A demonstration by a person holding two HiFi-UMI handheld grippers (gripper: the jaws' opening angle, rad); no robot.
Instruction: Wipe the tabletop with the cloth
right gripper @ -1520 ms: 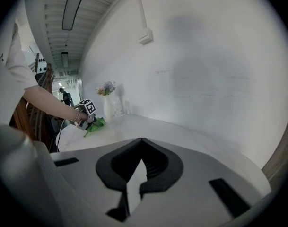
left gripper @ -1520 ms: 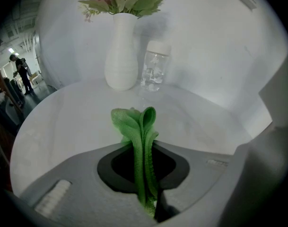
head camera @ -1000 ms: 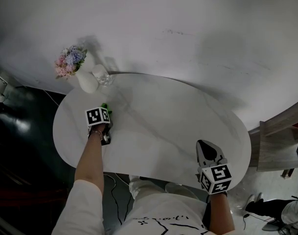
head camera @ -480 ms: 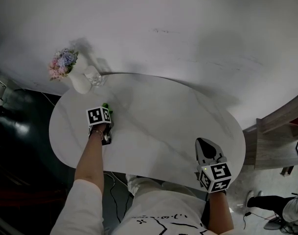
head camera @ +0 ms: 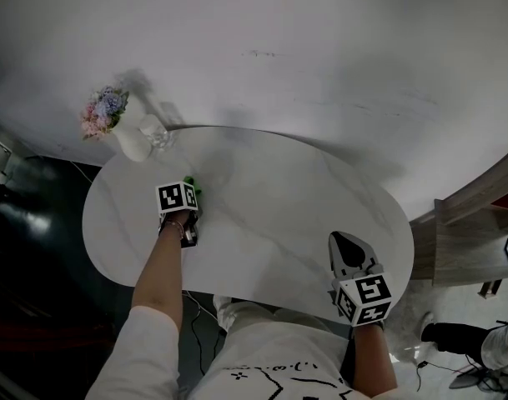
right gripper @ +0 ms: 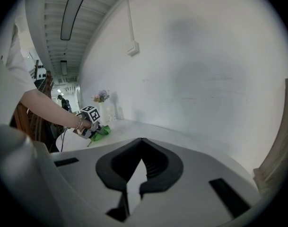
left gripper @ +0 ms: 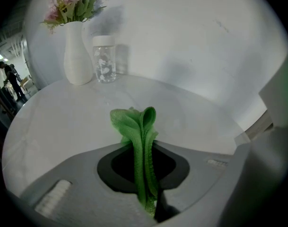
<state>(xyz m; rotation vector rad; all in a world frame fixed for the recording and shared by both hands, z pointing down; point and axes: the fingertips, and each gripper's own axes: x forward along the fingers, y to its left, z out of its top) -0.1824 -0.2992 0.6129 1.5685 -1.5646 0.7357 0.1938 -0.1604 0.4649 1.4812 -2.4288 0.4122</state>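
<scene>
Wiping looks under way at the left end of the white oval surface [head camera: 270, 215]. The flower vase [left gripper: 77, 56] and clear jar [left gripper: 105, 60] stand beyond. The right gripper [head camera: 345, 244] hovers near the front edge, jaws together and empty. The left gripper [left gripper: 144, 150] clenches the green cloth [left gripper: 134, 124], which bunches forward over the surface. The next sweep should likely head right, avoiding the vase.

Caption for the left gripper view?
Left gripper shut on a bunched green cloth at the white tabletop, with a flower vase and clear jar beyond.
</scene>
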